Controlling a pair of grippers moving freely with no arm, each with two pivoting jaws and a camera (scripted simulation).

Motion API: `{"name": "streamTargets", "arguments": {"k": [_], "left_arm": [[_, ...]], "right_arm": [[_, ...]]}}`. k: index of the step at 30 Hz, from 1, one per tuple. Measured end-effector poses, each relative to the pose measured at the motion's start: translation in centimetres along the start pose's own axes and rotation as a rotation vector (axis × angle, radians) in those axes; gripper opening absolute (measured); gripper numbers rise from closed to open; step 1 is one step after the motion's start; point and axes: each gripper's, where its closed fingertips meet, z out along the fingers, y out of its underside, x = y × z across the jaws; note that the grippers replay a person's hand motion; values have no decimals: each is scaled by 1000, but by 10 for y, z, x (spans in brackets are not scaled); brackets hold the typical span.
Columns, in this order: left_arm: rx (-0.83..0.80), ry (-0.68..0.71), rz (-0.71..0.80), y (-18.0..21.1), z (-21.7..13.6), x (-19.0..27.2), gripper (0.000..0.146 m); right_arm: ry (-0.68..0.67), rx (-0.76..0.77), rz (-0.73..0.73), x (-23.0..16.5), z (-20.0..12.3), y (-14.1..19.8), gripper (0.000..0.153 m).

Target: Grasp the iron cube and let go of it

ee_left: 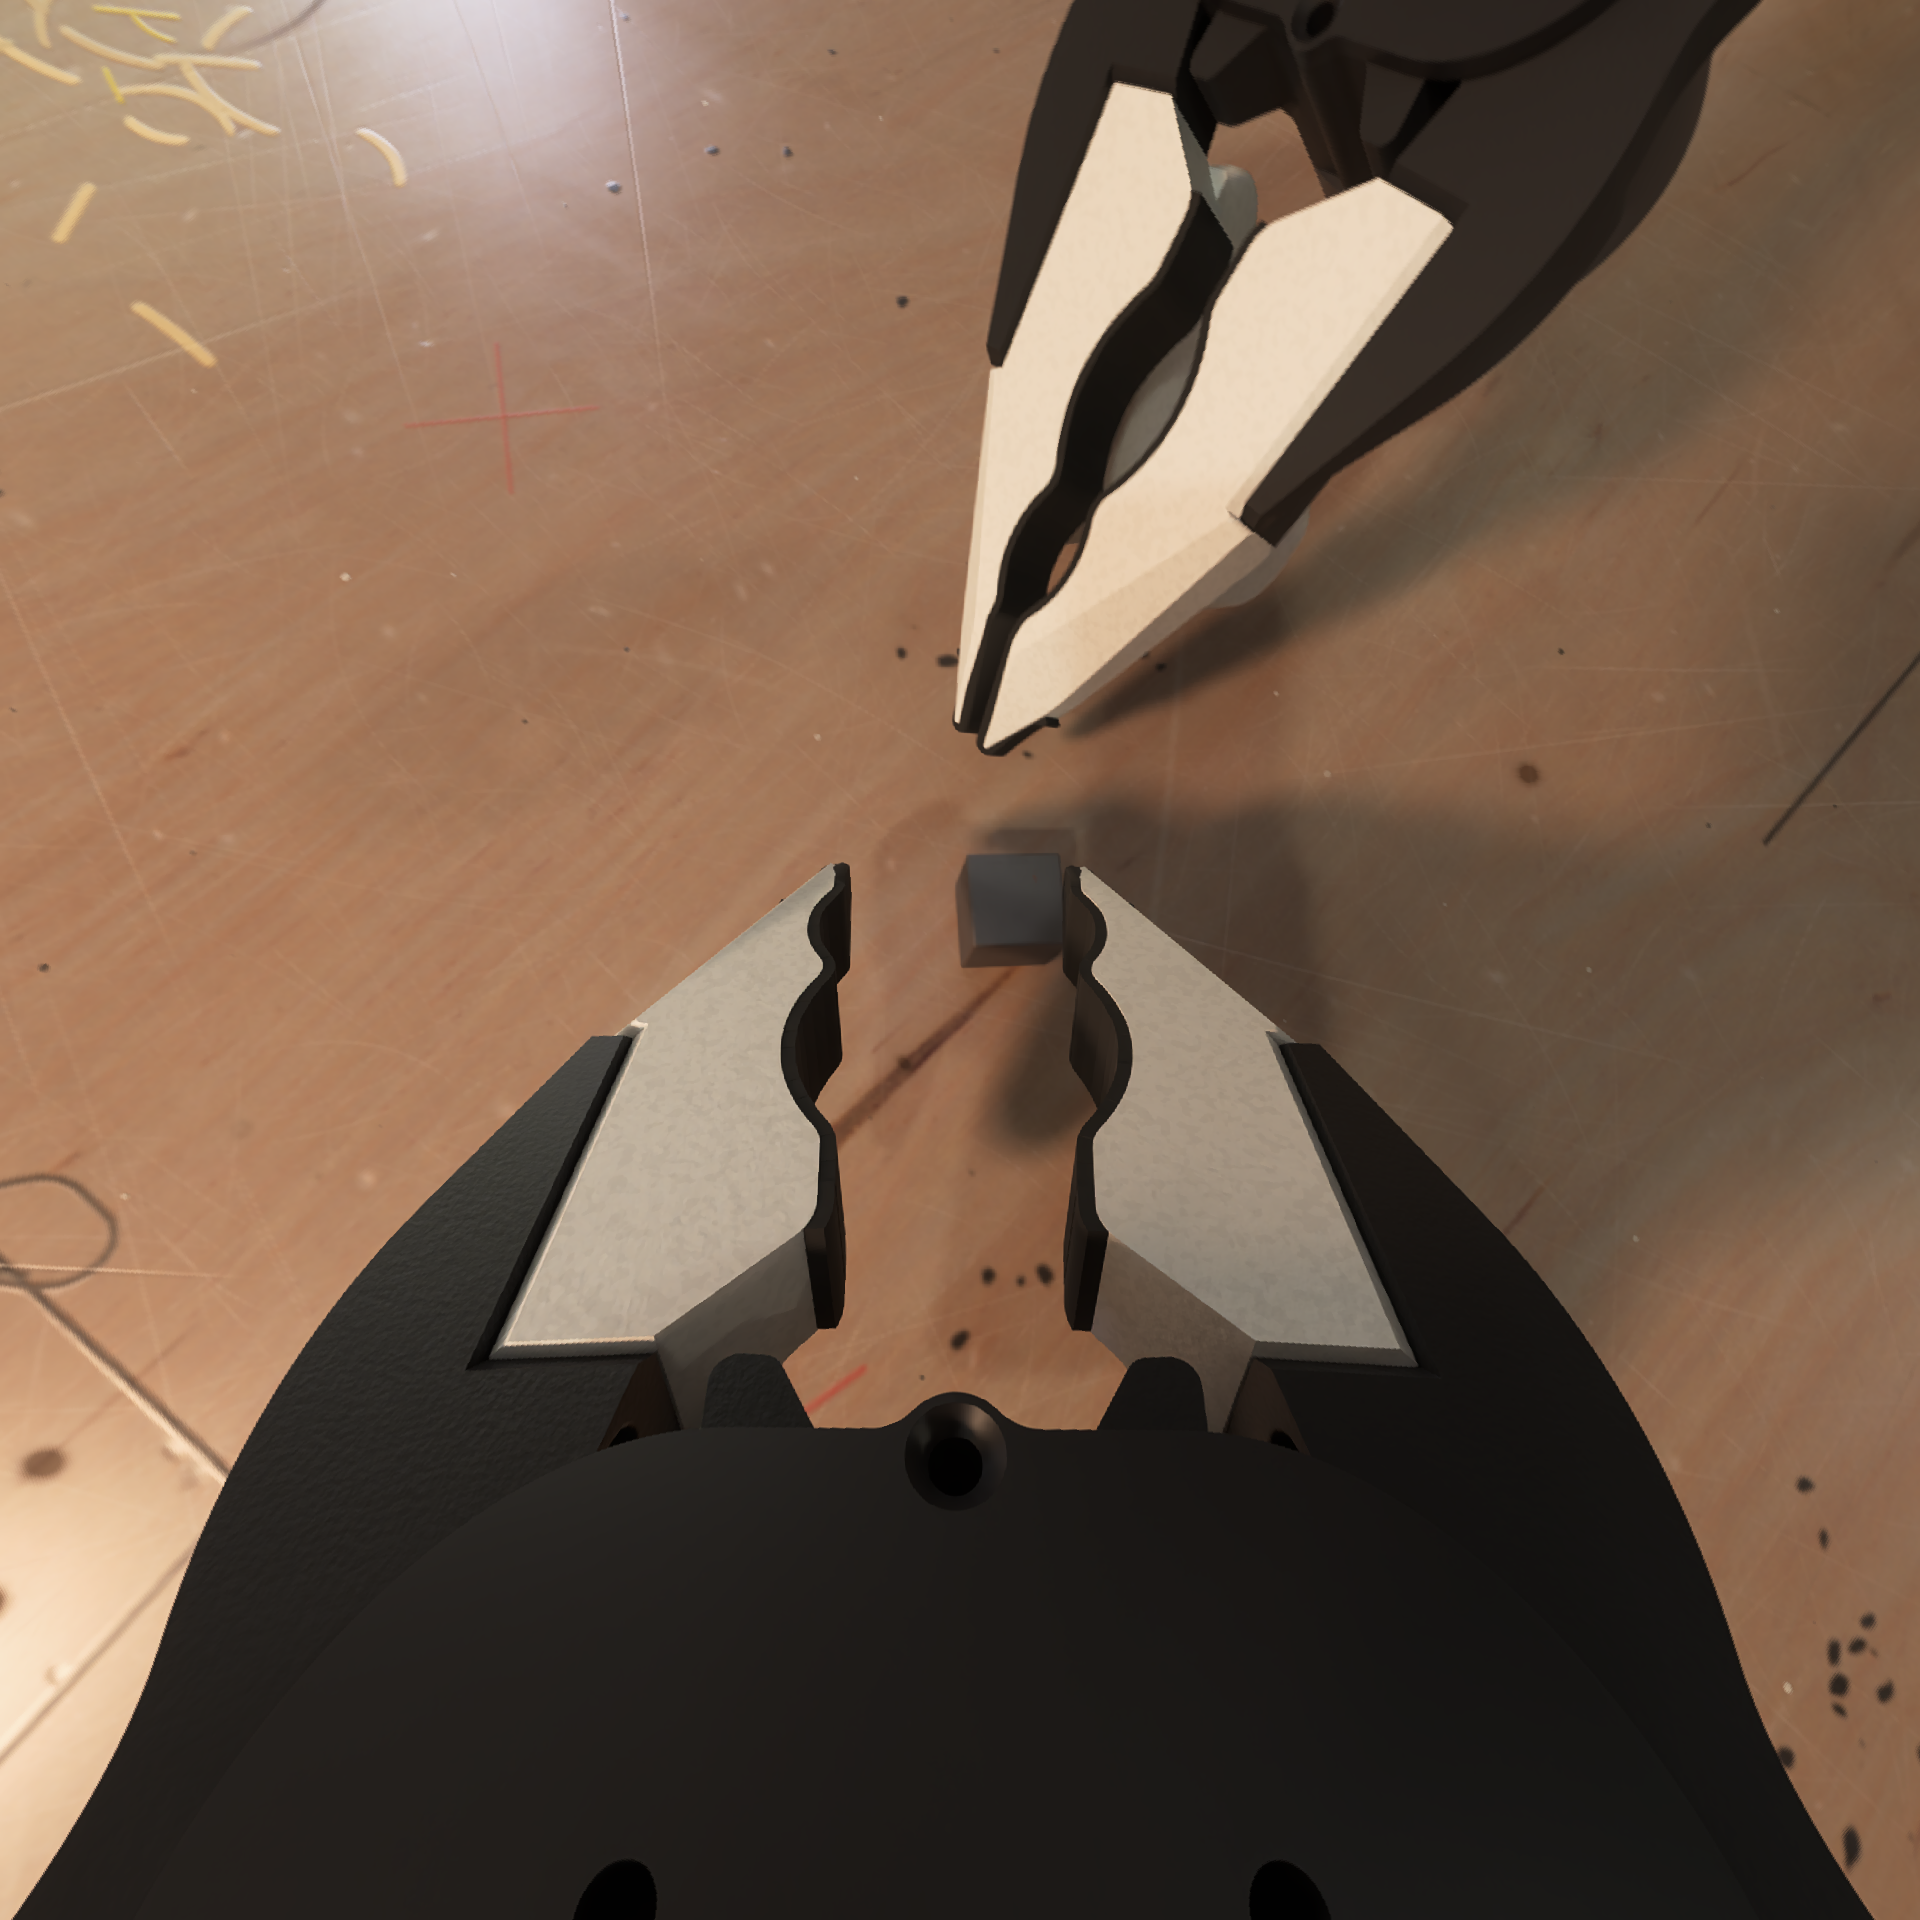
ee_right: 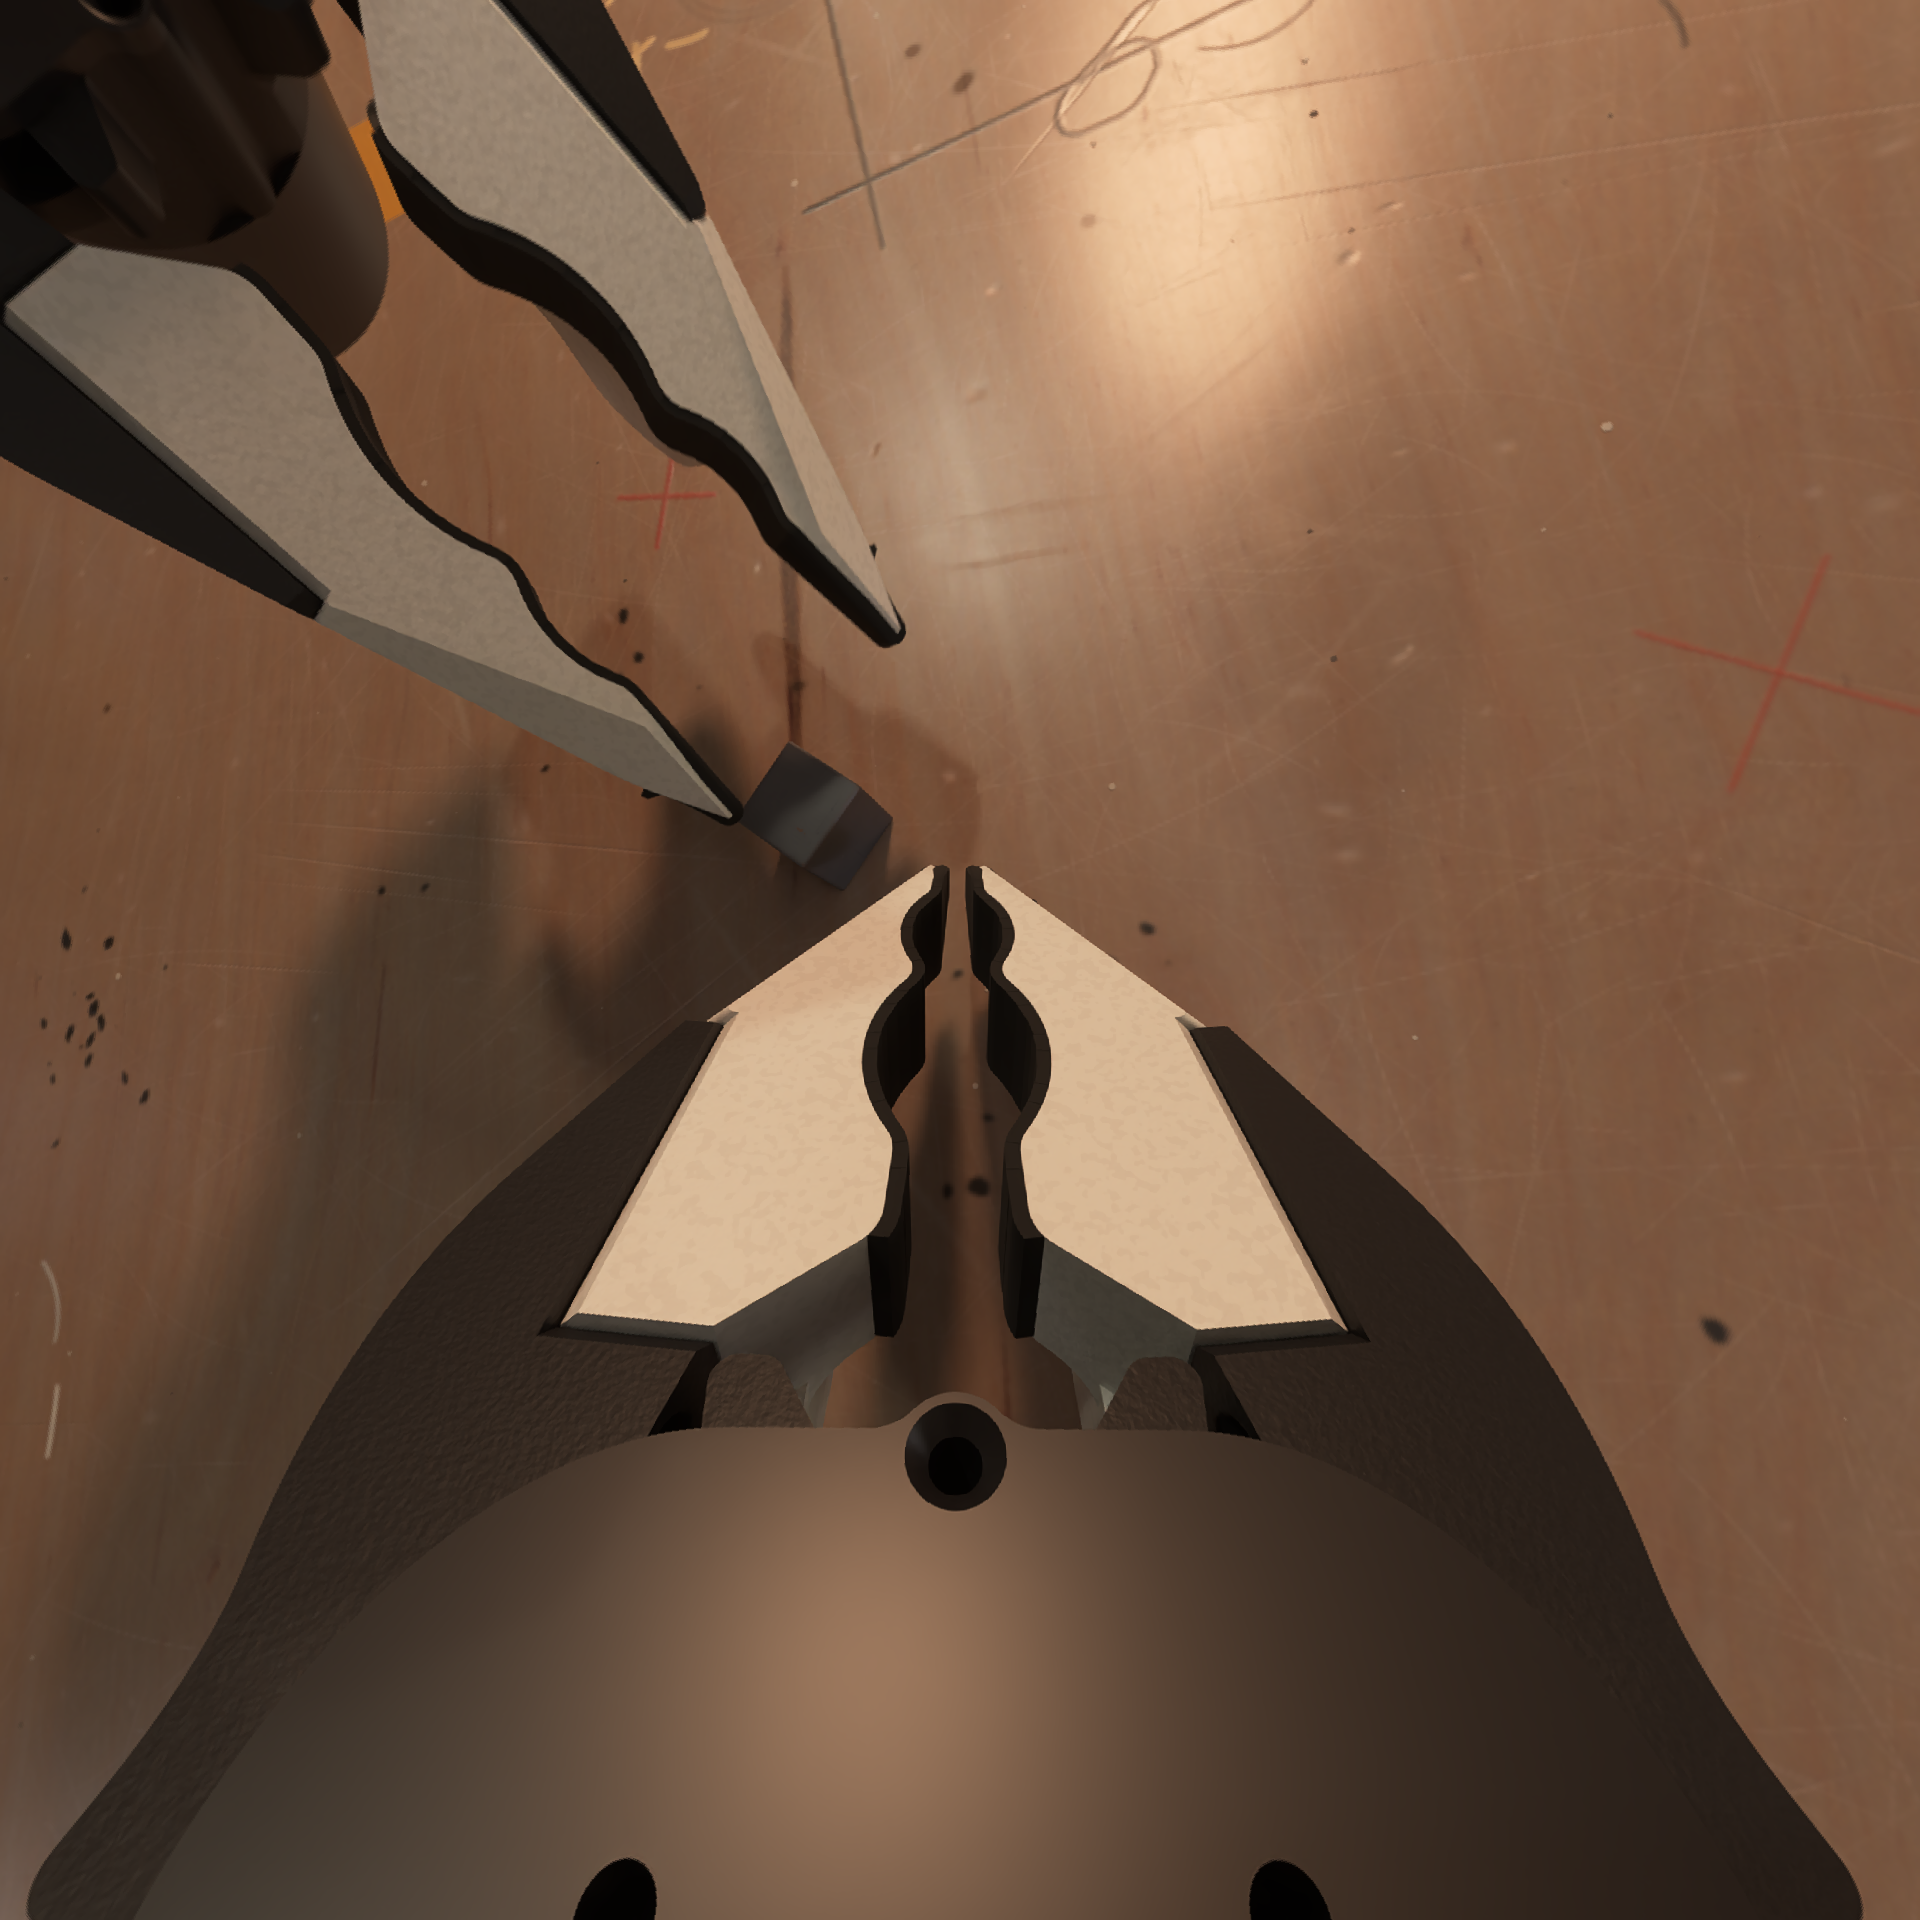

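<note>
The iron cube (ee_left: 1008, 912) is small and dark grey and lies on the brown table. My left gripper (ee_left: 957, 885) has grey fingers and is open. The cube sits between its fingertips, close against the right-hand finger (ee_left: 1164, 1039), with a gap to the other. My right gripper (ee_right: 956, 878) has cream fingers and is shut and empty, its tips just short of the cube (ee_right: 826, 816). In the left wrist view the right gripper (ee_left: 979, 734) points down at the table a little beyond the cube. In the right wrist view the left gripper (ee_right: 808, 724) straddles the cube.
The table (ee_left: 520, 727) is scratched brown wood with black specks and thin red crosses (ee_left: 504, 418). Several yellow shreds (ee_left: 156, 94) lie at the far left. Pencil scribbles (ee_right: 1122, 73) mark the surface in the right wrist view.
</note>
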Motion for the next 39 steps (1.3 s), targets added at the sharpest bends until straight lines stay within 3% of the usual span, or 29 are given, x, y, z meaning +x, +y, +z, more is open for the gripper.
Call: {"name": "streamTargets", "arguments": {"k": [7,17,27,31,39], "left_arm": [[-63,-91,76,17,8,3,36],[-6,-98,34,17,14,4,21],[8,-123,1,15,15,3,21],[0,-137,8,16,15,4,29],[-5,-153,36,14,21,10,21]], "right_arm": [[-10,-17,-69,-9,5,5,3],[30,-38,-123,-9,5,6,4],[38,-45,-112,-7,8,9,0],[39,-46,-109,-7,8,9,0],[34,-41,-100,-7,8,9,0]]}}
